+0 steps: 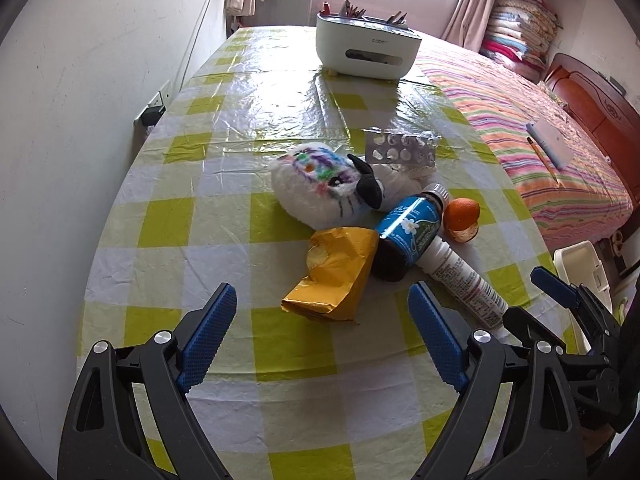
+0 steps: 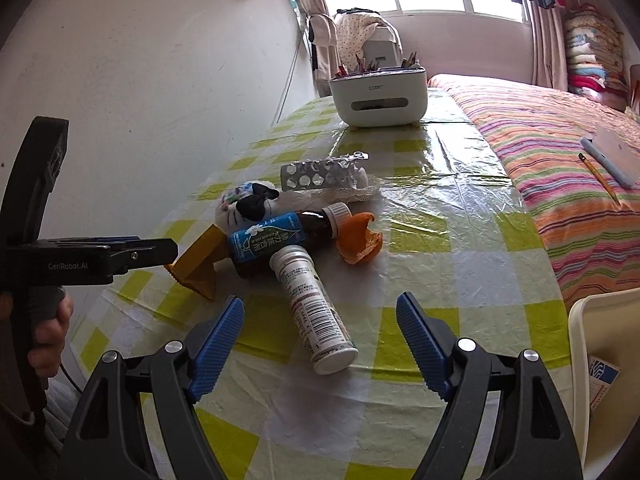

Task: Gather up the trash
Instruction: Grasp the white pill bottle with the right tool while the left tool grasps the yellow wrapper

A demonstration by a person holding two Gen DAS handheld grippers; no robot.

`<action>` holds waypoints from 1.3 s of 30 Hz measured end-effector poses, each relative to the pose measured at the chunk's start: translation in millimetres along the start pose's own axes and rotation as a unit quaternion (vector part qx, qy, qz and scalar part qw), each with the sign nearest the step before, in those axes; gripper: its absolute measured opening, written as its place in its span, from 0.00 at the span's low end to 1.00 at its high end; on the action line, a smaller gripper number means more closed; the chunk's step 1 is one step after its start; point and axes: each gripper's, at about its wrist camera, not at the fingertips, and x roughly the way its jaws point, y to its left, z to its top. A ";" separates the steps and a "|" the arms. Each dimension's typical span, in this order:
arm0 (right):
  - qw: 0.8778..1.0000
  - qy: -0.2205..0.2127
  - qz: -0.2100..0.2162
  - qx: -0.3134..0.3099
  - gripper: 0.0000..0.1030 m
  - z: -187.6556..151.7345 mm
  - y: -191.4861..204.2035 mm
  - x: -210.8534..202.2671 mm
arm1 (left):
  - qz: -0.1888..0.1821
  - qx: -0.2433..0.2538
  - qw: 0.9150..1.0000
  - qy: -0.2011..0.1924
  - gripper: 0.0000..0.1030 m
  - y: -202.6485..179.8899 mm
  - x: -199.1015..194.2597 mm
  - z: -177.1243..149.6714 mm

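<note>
Black frames, ribbed blue jaws

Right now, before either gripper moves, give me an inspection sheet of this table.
Surface: table with a green-checked plastic cover.
Job's things: yellow wrapper, brown bottle, white tube, orange peel, pill sheet, all lying clustered.
Clutter: plush toy; pencil box at the far end.
Grippers: left gripper and right gripper open, holding nothing.
Cables: wall cord above a socket.
Surroundings: striped bed; white bin beside the table.
</note>
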 end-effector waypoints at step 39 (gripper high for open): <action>0.998 0.065 -0.004 0.025 0.28 -6.8 -11.1 35.7 | 0.023 0.045 0.998 -0.023 0.39 -20.8 13.3 -6.0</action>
